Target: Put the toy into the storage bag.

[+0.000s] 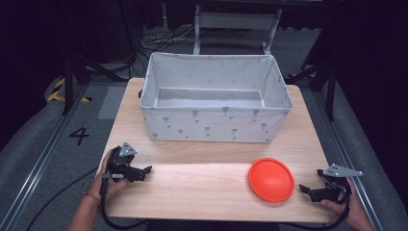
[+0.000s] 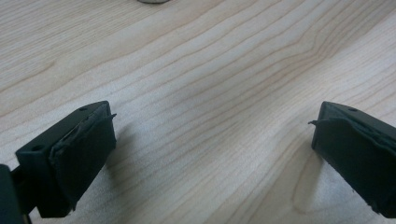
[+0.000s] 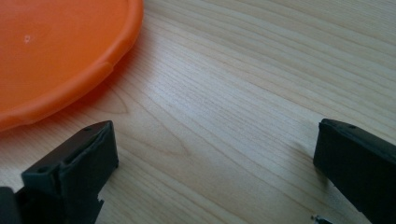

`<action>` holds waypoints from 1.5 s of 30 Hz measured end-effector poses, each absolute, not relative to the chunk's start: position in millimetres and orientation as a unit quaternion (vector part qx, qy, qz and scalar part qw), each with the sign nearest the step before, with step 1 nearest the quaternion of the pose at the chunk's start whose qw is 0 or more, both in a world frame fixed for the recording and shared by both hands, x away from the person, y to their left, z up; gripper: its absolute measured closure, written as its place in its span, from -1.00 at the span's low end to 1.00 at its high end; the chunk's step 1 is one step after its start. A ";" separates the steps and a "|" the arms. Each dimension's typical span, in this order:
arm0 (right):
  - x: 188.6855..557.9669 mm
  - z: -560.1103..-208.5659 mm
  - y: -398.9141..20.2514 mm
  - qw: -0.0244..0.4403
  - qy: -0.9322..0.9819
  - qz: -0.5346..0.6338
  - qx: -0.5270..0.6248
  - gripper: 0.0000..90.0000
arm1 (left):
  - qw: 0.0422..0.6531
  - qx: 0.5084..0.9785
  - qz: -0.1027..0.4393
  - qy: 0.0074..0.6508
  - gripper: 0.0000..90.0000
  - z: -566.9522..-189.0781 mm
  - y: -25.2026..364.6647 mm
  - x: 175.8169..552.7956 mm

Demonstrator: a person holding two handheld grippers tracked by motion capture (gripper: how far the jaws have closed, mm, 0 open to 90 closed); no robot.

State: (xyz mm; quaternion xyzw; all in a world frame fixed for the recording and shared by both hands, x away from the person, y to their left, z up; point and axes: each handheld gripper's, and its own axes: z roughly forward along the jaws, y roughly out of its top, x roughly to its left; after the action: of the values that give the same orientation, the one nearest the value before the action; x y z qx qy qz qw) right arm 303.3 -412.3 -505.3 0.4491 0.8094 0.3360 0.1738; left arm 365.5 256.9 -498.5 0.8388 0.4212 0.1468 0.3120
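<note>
An orange round plate [image 1: 271,179] lies flat on the wooden table [image 1: 202,178], right of centre near the front edge. My right gripper [image 1: 308,188] rests just to the right of the plate, jaws wide apart, nothing between them. In the right gripper view the orange plate [image 3: 56,51] lies at the upper left, beyond the left jaw, with bare wood between the jaws of my right gripper [image 3: 215,163]. My left gripper [image 1: 146,171] sits at the front left of the table, pointing right. In the left gripper view my left gripper [image 2: 212,140] stands open over bare wood.
A large grey fabric bin [image 1: 216,98] with small printed marks stands at the back middle of the table, its inside bare. Dark floor with cables and stands surrounds the table. A wide stretch of wood lies between the two grippers.
</note>
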 end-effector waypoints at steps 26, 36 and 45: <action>303.0 -494.0 -411.4 0.167 0.813 0.347 0.436 -0.55 | 0.313 0.843 0.144 0.413 -1.00 -498.2 261.2 364.5; 302.3 -472.4 -398.2 0.171 0.814 0.368 0.415 -0.64 | 0.313 0.844 0.144 0.412 -1.00 -498.1 261.3 364.6; 316.7 -473.2 -371.6 0.153 0.840 0.349 0.387 -0.55 | 0.313 0.843 0.144 0.412 -1.00 -498.1 261.3 364.6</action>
State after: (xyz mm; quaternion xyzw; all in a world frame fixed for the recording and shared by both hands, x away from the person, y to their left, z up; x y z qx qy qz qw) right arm 316.7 -371.6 -473.2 0.3867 0.8398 0.3489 0.1534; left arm 364.6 261.3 -498.1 0.8435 0.4123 0.1445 0.3126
